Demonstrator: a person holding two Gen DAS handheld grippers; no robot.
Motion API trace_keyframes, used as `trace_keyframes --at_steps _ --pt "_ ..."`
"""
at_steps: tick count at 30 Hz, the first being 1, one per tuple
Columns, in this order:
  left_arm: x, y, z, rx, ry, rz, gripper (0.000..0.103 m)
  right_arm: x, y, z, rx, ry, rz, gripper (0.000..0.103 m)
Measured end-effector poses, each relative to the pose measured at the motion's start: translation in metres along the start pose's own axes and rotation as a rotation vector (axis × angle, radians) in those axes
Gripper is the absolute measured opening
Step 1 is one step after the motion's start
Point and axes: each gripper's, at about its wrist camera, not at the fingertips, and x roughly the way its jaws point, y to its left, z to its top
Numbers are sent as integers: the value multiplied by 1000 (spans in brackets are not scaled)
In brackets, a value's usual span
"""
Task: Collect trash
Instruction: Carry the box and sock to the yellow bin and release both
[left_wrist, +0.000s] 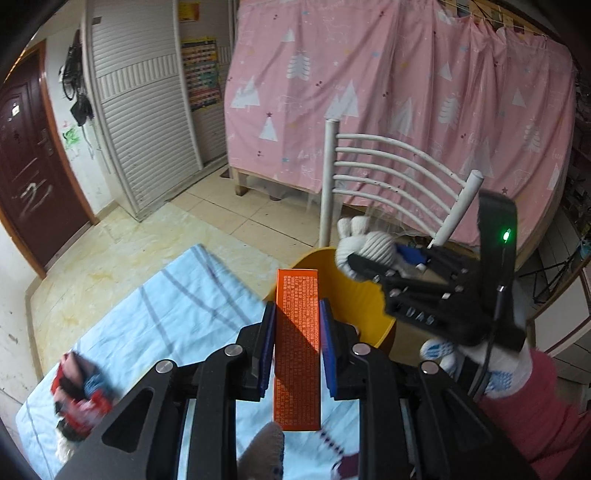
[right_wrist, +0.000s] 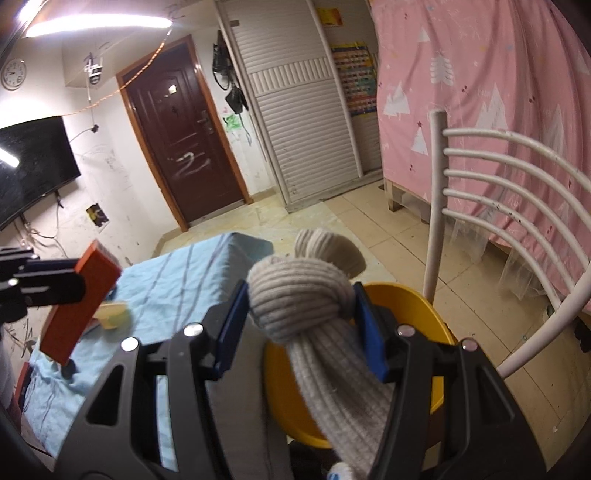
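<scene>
My left gripper (left_wrist: 297, 314) is shut on a long orange box (left_wrist: 297, 343) and holds it above the near rim of a yellow bin (left_wrist: 364, 302). The box also shows at the left of the right wrist view (right_wrist: 79, 302). My right gripper (right_wrist: 301, 306) is shut on a knotted grey knit sock (right_wrist: 299, 295) and holds it over the yellow bin (right_wrist: 424, 314). In the left wrist view the right gripper (left_wrist: 360, 258) with the sock (left_wrist: 364, 245) is over the bin's far side.
A table with a light blue striped cloth (left_wrist: 166, 314) stands left of the bin. A red wrapper (left_wrist: 79, 395) lies on its near left. A yellow object (right_wrist: 112, 314) lies on the cloth. A white metal chair (left_wrist: 388, 173) stands behind the bin.
</scene>
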Motion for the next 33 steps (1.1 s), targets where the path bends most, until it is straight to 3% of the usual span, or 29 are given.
trace_keyframes --at_steps 10,13,20,33 --pt "52 -19 32 -24 21 -33 13 32 -20 -7 2 22 -61 56" --pt "69 -22 39 -38 29 -36 13 35 -25 -9 2 20 -72 63" --pt "95 -30 49 -63 52 -54 14 29 -36 -19 3 29 -104 63" --pt "81 -24 39 -108 61 -69 15 1 -34 -20 2 16 -124 64"
